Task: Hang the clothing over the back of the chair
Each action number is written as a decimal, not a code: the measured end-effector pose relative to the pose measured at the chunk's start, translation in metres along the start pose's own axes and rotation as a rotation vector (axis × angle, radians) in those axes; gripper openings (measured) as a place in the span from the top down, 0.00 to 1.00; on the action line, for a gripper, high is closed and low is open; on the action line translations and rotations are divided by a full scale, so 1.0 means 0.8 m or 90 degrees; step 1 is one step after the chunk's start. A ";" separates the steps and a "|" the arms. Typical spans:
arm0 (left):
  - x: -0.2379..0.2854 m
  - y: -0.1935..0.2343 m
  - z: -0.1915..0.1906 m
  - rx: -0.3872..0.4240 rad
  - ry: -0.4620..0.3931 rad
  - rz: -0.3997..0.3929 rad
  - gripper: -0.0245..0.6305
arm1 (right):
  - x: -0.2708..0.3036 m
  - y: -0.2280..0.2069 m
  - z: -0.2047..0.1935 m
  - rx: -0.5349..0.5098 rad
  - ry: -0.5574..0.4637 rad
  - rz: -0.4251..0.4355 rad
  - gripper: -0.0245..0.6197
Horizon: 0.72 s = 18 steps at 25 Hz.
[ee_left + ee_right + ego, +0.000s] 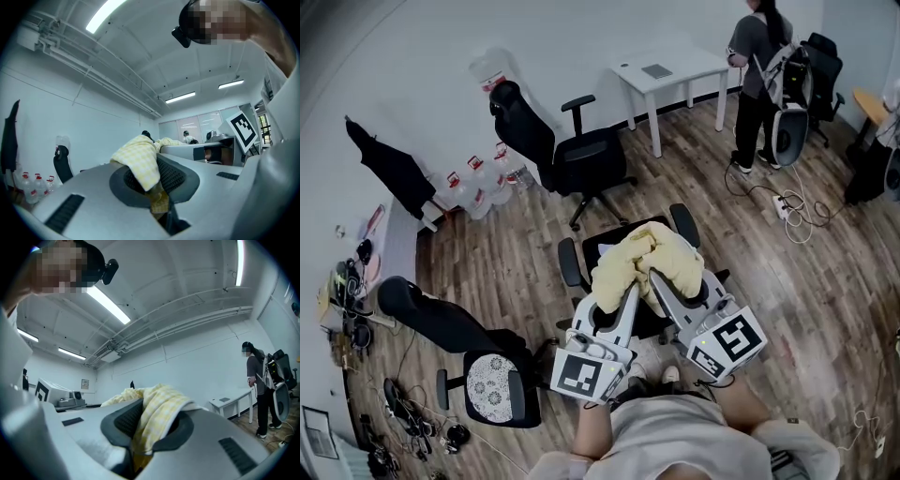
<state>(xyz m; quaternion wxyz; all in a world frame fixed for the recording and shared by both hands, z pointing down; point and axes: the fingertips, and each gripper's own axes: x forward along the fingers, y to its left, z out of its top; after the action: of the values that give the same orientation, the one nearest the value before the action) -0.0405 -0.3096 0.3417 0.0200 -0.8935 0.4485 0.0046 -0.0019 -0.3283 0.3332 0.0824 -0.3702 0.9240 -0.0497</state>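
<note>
with ribbed black jaws of left gripper [157, 186] and right gripper [144, 428], clamps soft, crumpled yellow-checked clothing [643, 259]; holds it bunched above black chair [602, 248] with curved armrests [684, 225], over wood-plank floor [506, 272].

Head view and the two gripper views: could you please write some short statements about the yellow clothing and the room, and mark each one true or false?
1. The left claw and the right claw are both shut on the yellow clothing. True.
2. The clothing already hangs over a chair's back. False: it is held bunched in the claws, over the nearest black chair.
3. A white table stands near the wall. True.
4. The room holds only one chair. False: a second black chair stands near the table, among others.
5. Nobody else is in the room. False: a second person stands beside the table.
</note>
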 end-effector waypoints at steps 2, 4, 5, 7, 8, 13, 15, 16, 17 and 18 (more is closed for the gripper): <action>-0.007 -0.005 0.003 0.002 -0.001 0.003 0.89 | -0.006 0.007 0.002 0.001 -0.002 0.004 0.87; -0.013 -0.008 0.005 0.004 -0.003 0.005 0.89 | -0.010 0.014 0.003 0.000 -0.003 0.006 0.87; -0.017 -0.009 0.006 0.004 -0.004 0.005 0.89 | -0.011 0.018 0.004 0.000 -0.004 0.007 0.87; -0.024 -0.013 0.008 0.006 -0.006 0.005 0.89 | -0.015 0.025 0.004 -0.002 -0.005 0.008 0.87; -0.028 -0.015 0.008 0.007 -0.007 0.004 0.89 | -0.018 0.029 0.004 -0.003 -0.005 0.009 0.87; -0.048 -0.027 0.010 0.010 -0.009 0.000 0.89 | -0.033 0.049 0.005 -0.007 -0.006 0.007 0.87; -0.055 -0.029 0.011 0.009 -0.012 -0.005 0.89 | -0.036 0.057 0.005 -0.009 -0.005 0.004 0.87; -0.059 -0.030 0.012 0.009 -0.014 -0.007 0.89 | -0.037 0.060 0.005 -0.010 -0.005 0.002 0.87; -0.062 -0.030 0.012 0.008 -0.015 -0.010 0.89 | -0.038 0.064 0.004 -0.012 -0.004 -0.001 0.87; -0.065 -0.031 0.012 0.009 -0.016 -0.012 0.89 | -0.039 0.067 0.004 -0.014 -0.004 -0.003 0.87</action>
<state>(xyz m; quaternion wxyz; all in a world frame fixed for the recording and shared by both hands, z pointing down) -0.0516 -0.2524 0.3344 0.0318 -0.8975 0.4397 0.0127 -0.0153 -0.2681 0.3257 0.0813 -0.3735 0.9232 -0.0388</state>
